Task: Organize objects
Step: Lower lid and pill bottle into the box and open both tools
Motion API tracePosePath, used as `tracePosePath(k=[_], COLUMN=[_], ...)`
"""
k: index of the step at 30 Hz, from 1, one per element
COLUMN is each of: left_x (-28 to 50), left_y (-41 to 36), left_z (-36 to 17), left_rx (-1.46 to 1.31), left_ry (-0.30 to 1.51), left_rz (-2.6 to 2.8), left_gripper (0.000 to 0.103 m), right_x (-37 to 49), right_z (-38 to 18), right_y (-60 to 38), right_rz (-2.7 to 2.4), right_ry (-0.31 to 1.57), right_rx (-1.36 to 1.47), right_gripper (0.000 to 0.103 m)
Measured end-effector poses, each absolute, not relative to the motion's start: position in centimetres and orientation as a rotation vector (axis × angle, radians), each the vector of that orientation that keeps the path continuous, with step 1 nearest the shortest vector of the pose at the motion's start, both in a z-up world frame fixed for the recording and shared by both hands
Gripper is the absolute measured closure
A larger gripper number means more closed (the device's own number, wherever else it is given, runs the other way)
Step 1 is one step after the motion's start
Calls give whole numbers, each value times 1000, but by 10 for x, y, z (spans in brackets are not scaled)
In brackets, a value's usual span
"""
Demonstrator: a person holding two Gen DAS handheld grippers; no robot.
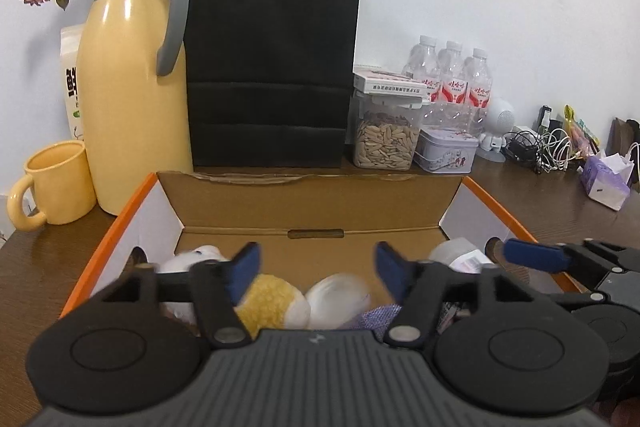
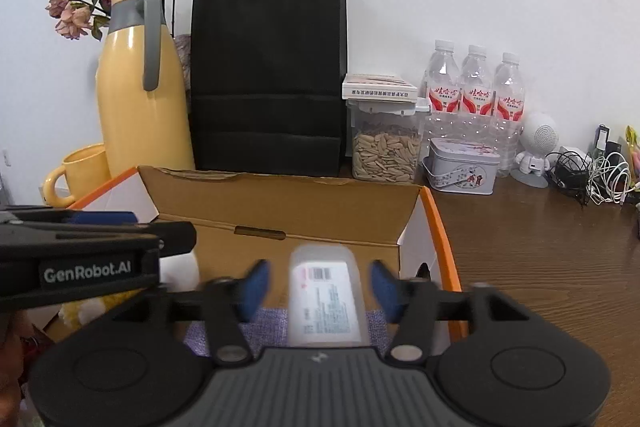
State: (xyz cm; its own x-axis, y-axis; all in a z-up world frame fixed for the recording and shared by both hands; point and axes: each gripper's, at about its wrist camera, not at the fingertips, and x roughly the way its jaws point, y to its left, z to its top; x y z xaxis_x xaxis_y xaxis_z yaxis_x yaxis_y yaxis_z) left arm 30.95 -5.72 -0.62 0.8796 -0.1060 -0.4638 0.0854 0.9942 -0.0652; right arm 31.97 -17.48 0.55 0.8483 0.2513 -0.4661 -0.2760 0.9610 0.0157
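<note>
A brown wooden table (image 2: 540,239) fills the lower frames, with a black paper bag (image 1: 272,59) upright at upper centre and a yellow thermos (image 1: 128,99) to its left. Below them sits the open cardboard box (image 1: 312,203) with orange edges. Inside, at lower centre, lie a yellow-and-white plush toy (image 1: 272,303) and a white labelled bottle (image 2: 326,301). The left gripper (image 1: 316,267) stands open above the plush, gripping nothing. The right gripper (image 2: 320,287) is open too, its blue pads flanking the bottle with gaps either side.

Both grippers (image 1: 316,269) (image 2: 318,285) agape, side by side
</note>
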Motion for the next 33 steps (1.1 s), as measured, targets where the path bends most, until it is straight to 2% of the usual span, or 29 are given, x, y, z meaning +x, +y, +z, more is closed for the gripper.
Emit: tracePosePath(k=[1, 2, 4, 6, 8, 24, 33], left_x=[308, 307, 304, 304, 304, 237, 179], left_y=[-57, -57, -57, -56, -56, -36, -10], left_z=[-5, -4, -2, -1, 0, 38, 41], left_rx=[-44, -45, -49, -52, -55, -27, -27], left_ry=[478, 470, 447, 458, 456, 327, 359], left_rz=[-95, -89, -75, -63, -65, -28, -3], left_gripper=[15, 2, 0, 0, 0, 0, 0], right_x=[319, 318, 317, 316, 314, 260, 203], right_z=[5, 6, 6, 7, 8, 40, 52], right_y=[-175, -175, -175, -176, -176, -184, -194], right_rz=[277, 277, 282, 284, 289, 322, 355], right_ry=[480, 478, 476, 471, 469, 364, 359], right_rx=[-52, -54, -53, -51, -51, -85, -100], right_gripper=[26, 24, 15, 3, 0, 0, 0])
